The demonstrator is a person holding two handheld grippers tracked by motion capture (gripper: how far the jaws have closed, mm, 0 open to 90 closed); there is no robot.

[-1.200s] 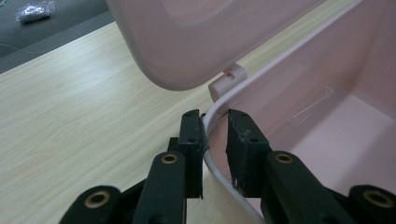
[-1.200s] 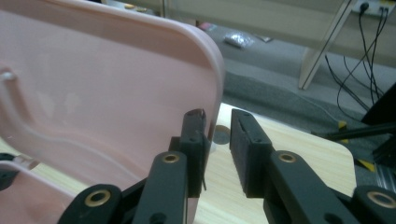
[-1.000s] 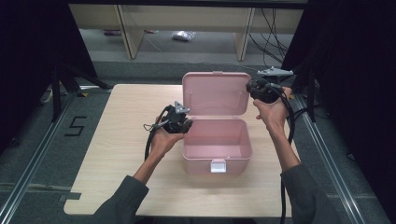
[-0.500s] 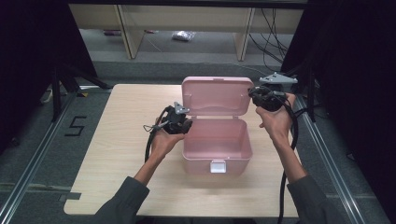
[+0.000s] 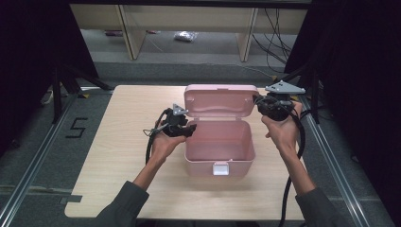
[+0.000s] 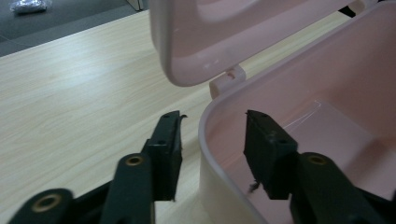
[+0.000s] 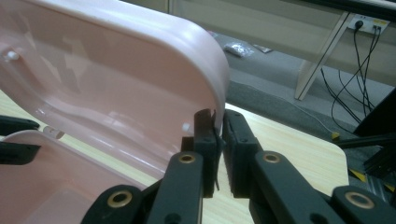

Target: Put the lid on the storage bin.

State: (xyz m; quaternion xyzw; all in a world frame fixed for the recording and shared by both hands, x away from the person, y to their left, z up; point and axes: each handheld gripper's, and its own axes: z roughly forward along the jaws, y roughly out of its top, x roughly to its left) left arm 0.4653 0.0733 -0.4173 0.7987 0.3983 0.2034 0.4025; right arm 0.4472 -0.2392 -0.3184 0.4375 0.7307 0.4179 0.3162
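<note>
Now | one pink box (image 5: 219,150) | one lid (image 5: 221,100) | two hand-held grippers

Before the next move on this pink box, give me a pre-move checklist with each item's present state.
1. Lid raised, box open: ok.
2. Right hand-held gripper shut on the lid's edge: ok, jaws pinch the rim.
3. Left hand-held gripper grip on the box's left wall: not ok. Its jaws have just been opening; they straddle the rim, pads apart from it.
4. Box inside free of items: ok in the part that shows.
5. Box squarely on the table, away from the edges: ok.
6. Front latch undamaged: cannot tell, too small.
</note>
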